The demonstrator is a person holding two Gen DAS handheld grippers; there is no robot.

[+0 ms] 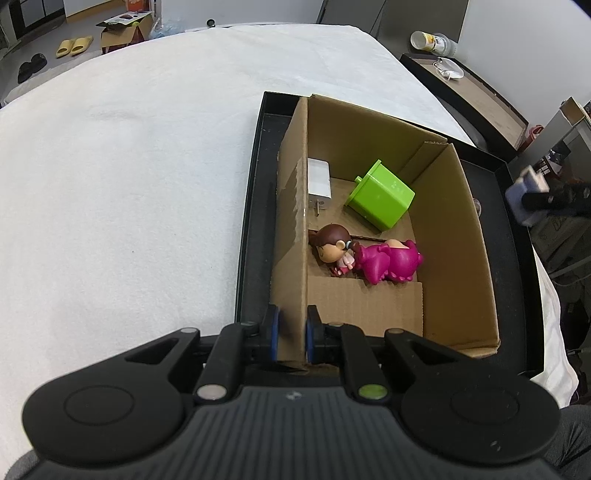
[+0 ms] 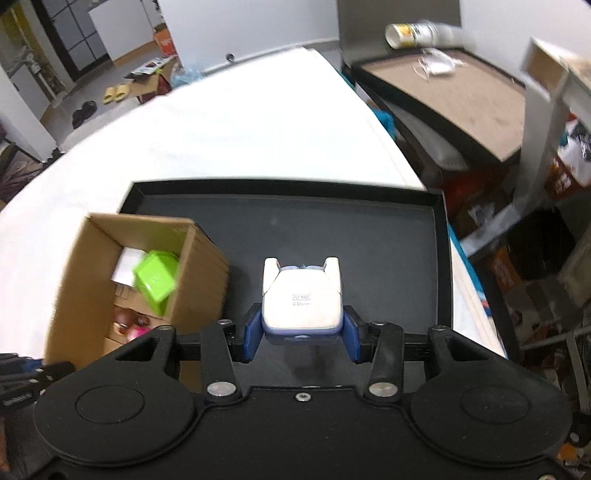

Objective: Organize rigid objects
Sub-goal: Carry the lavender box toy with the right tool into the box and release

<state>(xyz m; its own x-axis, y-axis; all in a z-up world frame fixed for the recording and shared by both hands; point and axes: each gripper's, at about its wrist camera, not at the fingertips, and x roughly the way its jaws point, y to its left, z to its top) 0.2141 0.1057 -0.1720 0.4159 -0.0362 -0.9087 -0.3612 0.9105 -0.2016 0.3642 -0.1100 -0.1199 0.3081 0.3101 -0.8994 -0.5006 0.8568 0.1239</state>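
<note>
An open cardboard box point(image 1: 454, 236) stands in a black tray point(image 1: 255, 206). Inside lie a green cube-shaped toy point(image 1: 380, 195), a white charger point(image 1: 319, 179), a brown-haired doll point(image 1: 332, 251) and a magenta figure point(image 1: 388, 264). My left gripper point(image 1: 291, 332) is shut on the box's left wall near its front corner. My right gripper point(image 2: 301, 332) is shut on a white and blue figure point(image 2: 301, 302), held above the tray point(image 2: 369, 236) to the right of the box point(image 2: 199, 280). That figure also shows at the right edge of the left wrist view point(image 1: 526, 192).
The tray sits on a white cloth-covered table point(image 1: 129, 166). A second tray-topped table point(image 2: 454, 96) with a cup point(image 2: 413, 33) and a mask stands to the right. Shelving and clutter lie at the far right; boxes and slippers are on the floor behind.
</note>
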